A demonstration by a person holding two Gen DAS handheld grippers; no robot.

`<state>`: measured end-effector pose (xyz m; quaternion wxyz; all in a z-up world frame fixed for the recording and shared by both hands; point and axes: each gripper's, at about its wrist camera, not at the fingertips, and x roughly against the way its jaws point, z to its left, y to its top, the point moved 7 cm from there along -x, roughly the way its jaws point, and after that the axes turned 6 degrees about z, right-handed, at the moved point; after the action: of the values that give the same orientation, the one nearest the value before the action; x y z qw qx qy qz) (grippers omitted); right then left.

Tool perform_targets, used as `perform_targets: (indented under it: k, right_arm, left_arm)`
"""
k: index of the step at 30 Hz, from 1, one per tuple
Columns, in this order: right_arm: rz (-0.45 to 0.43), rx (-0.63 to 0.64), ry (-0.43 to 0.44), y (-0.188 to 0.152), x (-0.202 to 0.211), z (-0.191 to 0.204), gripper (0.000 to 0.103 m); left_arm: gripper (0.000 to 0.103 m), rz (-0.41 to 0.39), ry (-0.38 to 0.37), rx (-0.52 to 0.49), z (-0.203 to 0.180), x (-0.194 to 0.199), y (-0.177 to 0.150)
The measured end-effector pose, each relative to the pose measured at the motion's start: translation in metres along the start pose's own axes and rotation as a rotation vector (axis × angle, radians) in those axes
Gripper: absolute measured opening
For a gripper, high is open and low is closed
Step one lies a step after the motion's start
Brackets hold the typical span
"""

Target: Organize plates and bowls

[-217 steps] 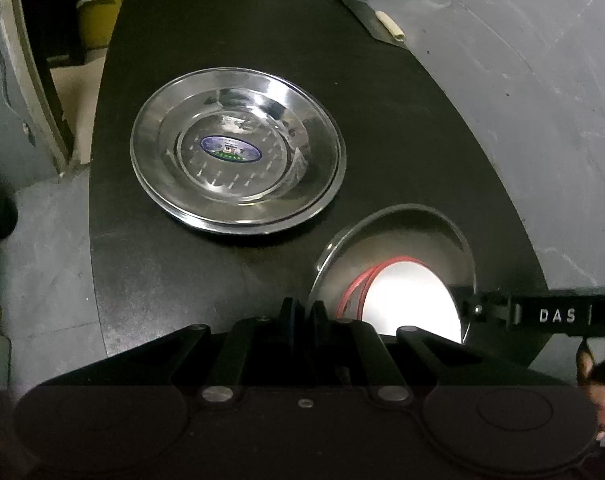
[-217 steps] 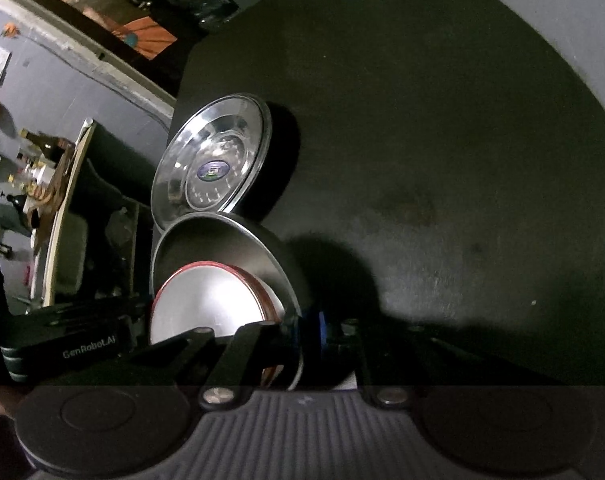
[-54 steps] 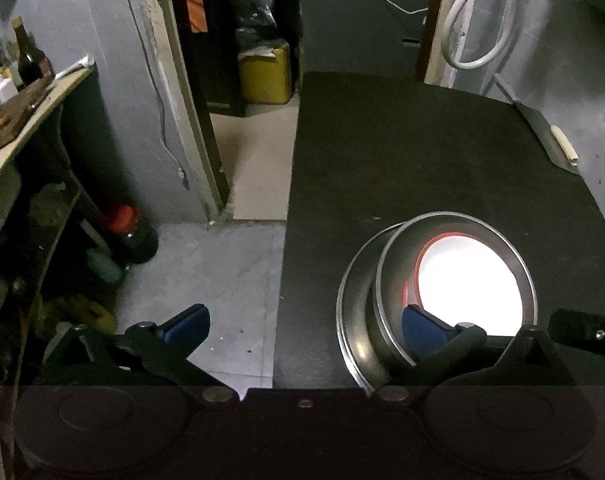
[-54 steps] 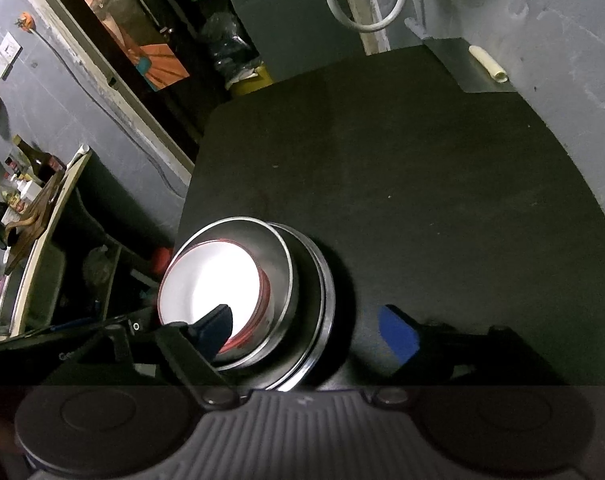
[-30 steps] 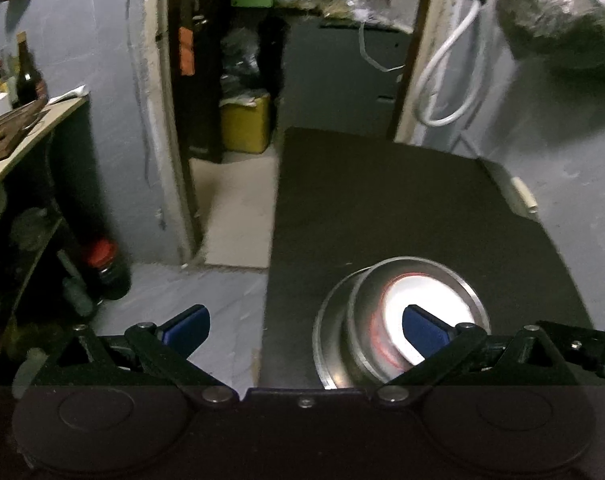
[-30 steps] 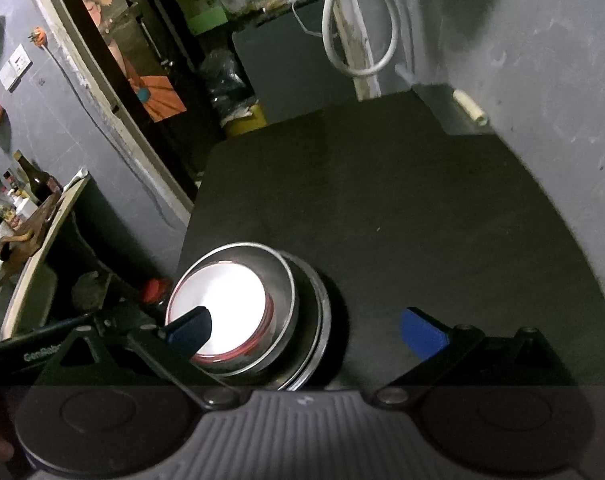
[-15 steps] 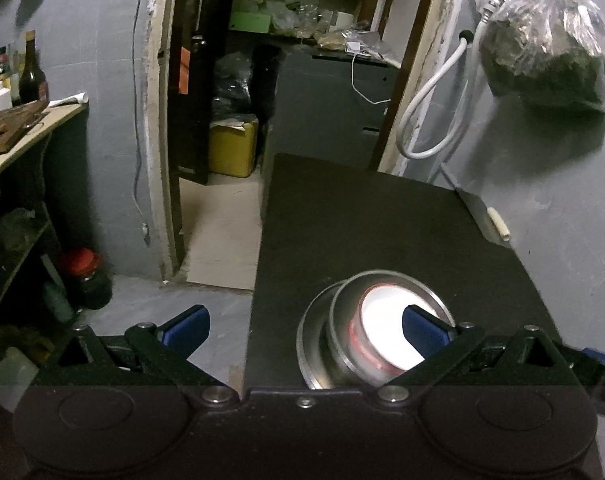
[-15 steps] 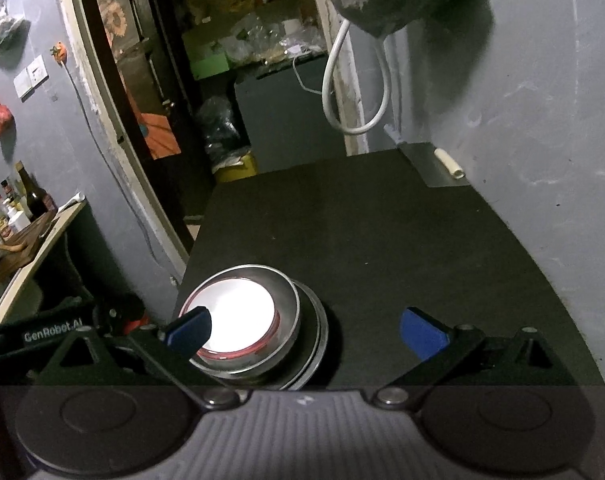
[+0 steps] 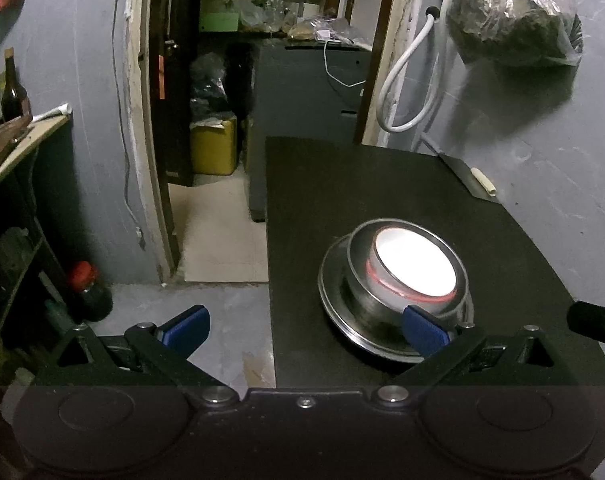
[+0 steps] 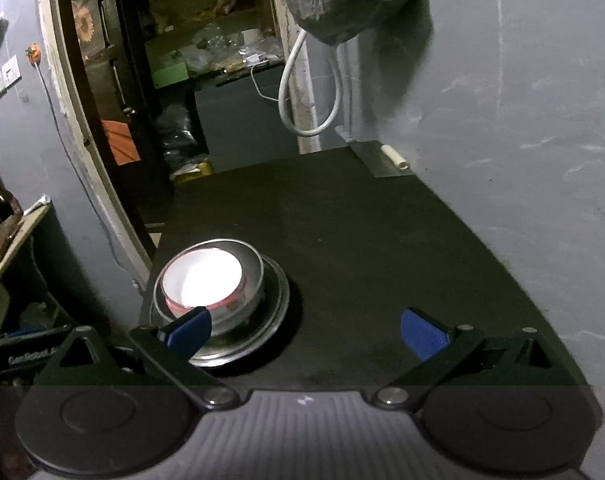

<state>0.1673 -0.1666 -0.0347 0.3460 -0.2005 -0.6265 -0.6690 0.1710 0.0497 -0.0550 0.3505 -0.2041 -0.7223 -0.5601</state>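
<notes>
Both tools are hanging released and empty, jaws spread wide: the left tool (image 9: pixel 304 326) and the right tool (image 10: pixel 304 330) are pulling up and back from the counter (image 10: pixel 382 248), whereas a couple of seconds ago they were sitting low and close against the stack, and some seconds before that the steel plate was lying alone while the bowls were being carried in. Now the white bowl with a red rim (image 9: pixel 412 266) is sitting nested inside the steel bowl (image 9: pixel 362 292), which is resting on the steel plate (image 9: pixel 334 316), all near the counter's near left edge. Judging from that, the stacking step is looking finished, with nothing else on the counter waiting to be gathered. The left wrist view is showing the floor beside the counter, a shelf with a bottle (image 9: pixel 12 88) and a red-capped jar (image 9: pixel 88 290) below it, which the right view is barely catching. The right wrist view is showing the broad bare stretch of counter to the stack's right and the grey wall (image 10: pixel 522 120), plus the left tool's labelled body at its lower left.
</notes>
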Motion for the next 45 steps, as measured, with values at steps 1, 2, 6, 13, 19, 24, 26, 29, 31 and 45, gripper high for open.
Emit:
perform_targets:
  k: [1, 2, 6, 13, 19, 24, 26, 29, 31, 45]
  right_arm:
    - [-0.003, 0.002, -0.009, -0.003, 0.004, 0.0, 0.103]
    - [-0.003, 0.003, -0.018, -0.004, 0.006, 0.0, 0.103]
    - [-0.001, -0.003, -0.032, -0.012, 0.014, 0.001, 0.103]
    - [-0.028, 0.006, 0.022, -0.009, 0.02, 0.005, 0.103]
    - [-0.016, 0.056, 0.109, -0.004, 0.029, 0.003, 0.103]
    - [-0.012, 0.108, 0.172, -0.008, 0.048, -0.003, 0.103]
    - [-0.01, 0.111, 0.186, -0.01, 0.055, -0.009, 0.103]
    - [0.006, 0.107, 0.203, -0.015, 0.061, -0.021, 0.103]
    - [0.018, 0.098, 0.214, -0.02, 0.063, -0.029, 0.103]
    - [0.052, 0.064, 0.259, -0.05, 0.081, -0.048, 0.103]
  left_arm:
    - [0.102, 0.003, -0.005, 0.003, 0.0, -0.001, -0.002]
    - [0.102, 0.007, -0.012, 0.005, 0.0, -0.001, -0.004]
    - [0.102, 0.02, -0.04, -0.013, -0.006, 0.003, -0.016]
    - [0.102, -0.018, 0.02, -0.064, -0.004, 0.025, -0.022]
    - [0.102, -0.056, 0.11, -0.019, -0.002, 0.048, -0.013]
    - [0.102, -0.093, 0.158, 0.007, -0.016, 0.069, -0.009]
    - [0.102, -0.099, 0.176, 0.006, -0.024, 0.078, -0.011]
    - [0.102, -0.102, 0.196, 0.007, -0.033, 0.09, -0.018]
    - [0.102, -0.111, 0.213, 0.016, -0.036, 0.1, -0.026]
    - [0.102, -0.091, 0.286, 0.029, -0.041, 0.139, -0.062]
